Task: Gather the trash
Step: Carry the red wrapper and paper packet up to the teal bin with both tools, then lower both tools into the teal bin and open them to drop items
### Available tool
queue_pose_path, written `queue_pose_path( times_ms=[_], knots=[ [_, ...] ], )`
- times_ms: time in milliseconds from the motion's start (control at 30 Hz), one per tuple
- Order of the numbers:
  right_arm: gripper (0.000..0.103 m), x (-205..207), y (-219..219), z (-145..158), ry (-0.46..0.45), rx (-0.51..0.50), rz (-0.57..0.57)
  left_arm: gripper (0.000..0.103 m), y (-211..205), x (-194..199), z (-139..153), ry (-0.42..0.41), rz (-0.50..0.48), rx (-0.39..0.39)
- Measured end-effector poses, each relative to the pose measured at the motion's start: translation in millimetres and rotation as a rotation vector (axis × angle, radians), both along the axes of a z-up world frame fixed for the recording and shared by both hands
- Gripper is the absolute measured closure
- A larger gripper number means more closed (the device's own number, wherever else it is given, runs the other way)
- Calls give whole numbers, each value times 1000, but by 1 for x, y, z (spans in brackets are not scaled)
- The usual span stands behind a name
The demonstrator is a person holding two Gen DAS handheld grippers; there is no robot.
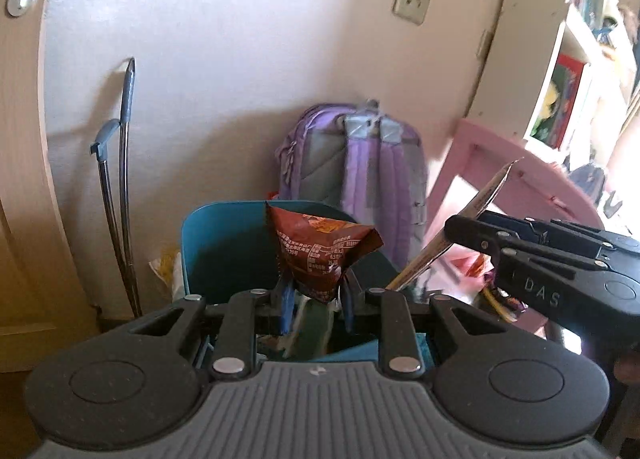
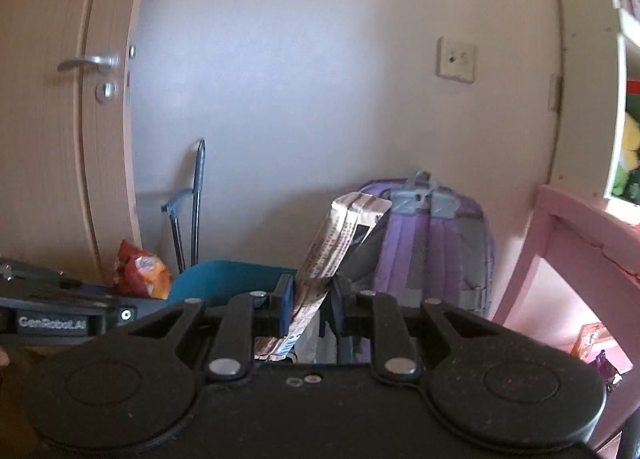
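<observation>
We face a pale wall (image 2: 304, 59) with a socket plate (image 2: 456, 59) on it, a wooden door (image 2: 56, 163) with a metal handle (image 2: 90, 62) at the left, and a white shelf unit (image 1: 576, 71) at the right. A purple backpack (image 1: 360, 175) leans against the wall at the far side, with a pink frame (image 1: 516, 163) to its right. Two metal crutches (image 1: 120, 187) stand against the wall near the door.

Near us, in front of the backpack, sits a teal bin (image 1: 224, 247). Our left gripper (image 1: 316, 299) hangs over the bin with its fingers closed in on the lower end of a dark red snack wrapper (image 1: 320, 255), which stands up from the grip, its crumpled top spread wide. Our right gripper (image 2: 310, 313) is to the right of the left one, over the right side of the bin, and pinches a long flat printed packet (image 2: 336, 247) between narrowly set fingers. The packet rises up and to the right, its torn top end in front of the backpack. In the left view, we see this packet edge-on as a thin strip.

In the right view, the red wrapper in our left gripper shows at the left, by the bin's left edge. Bright small packets (image 2: 592, 343) lie low on the right under the pink frame.
</observation>
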State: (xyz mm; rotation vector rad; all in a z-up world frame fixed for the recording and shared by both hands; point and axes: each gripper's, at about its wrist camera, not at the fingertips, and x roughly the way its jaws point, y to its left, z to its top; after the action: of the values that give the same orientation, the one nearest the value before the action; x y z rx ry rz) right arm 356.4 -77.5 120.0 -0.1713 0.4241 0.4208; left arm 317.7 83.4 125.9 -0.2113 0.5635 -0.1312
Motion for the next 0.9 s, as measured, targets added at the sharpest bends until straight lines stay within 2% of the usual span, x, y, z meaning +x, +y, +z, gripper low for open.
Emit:
queue_pose_path(
  times_ms=[233,500,900],
  knots=[
    [84,39,28,-41,102,-71,25,80,6,52,-34,87,11,27],
    [84,57,46,-77,170,-142,60,80,17,96,-61,178,39,47],
    [82,74,51,-101,243,-177,54,79,2,127,-87,310,-18,92]
  ],
)
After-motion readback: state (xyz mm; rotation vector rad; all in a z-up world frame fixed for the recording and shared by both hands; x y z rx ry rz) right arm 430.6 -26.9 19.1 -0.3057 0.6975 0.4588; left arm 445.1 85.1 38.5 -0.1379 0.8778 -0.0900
